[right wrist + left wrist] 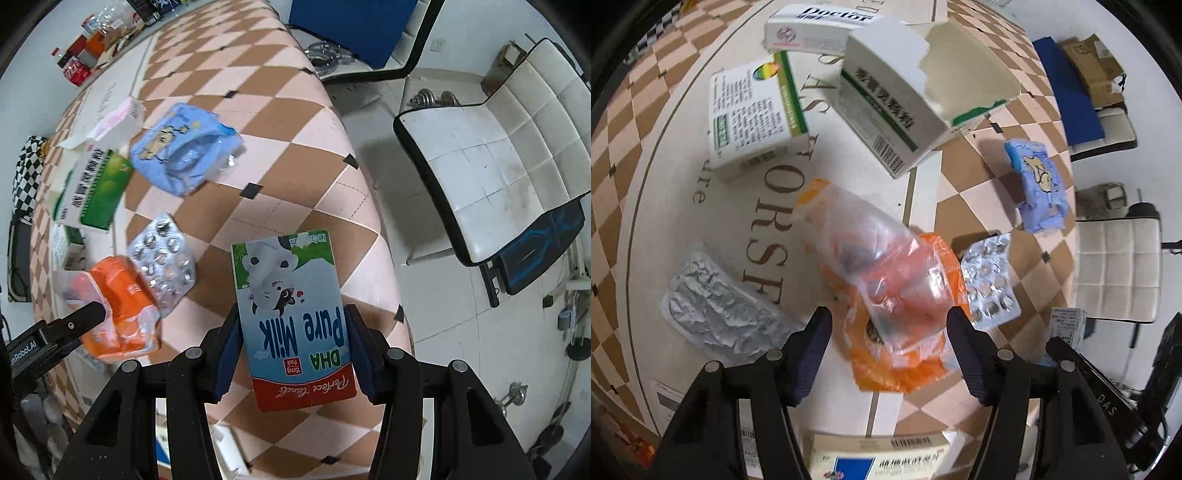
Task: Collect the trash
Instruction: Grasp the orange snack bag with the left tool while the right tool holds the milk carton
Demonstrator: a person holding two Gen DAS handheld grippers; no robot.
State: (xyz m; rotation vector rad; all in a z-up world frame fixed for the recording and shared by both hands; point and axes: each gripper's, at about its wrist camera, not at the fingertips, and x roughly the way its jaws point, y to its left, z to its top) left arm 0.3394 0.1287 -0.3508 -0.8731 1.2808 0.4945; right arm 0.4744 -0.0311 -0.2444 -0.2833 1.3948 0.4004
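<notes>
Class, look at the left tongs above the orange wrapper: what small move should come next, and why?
Probably close the left tongs on the orange wrapper. Their tips stand open on either side of it, not pressing, while the right tongs already hold the milk carton.

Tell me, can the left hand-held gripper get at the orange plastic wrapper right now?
Probably yes. The left hand-held gripper hangs right over the orange plastic wrapper with its jaws open and the wrapper between them. Nothing lies on top; the blister pack beside it leaves room.
</notes>
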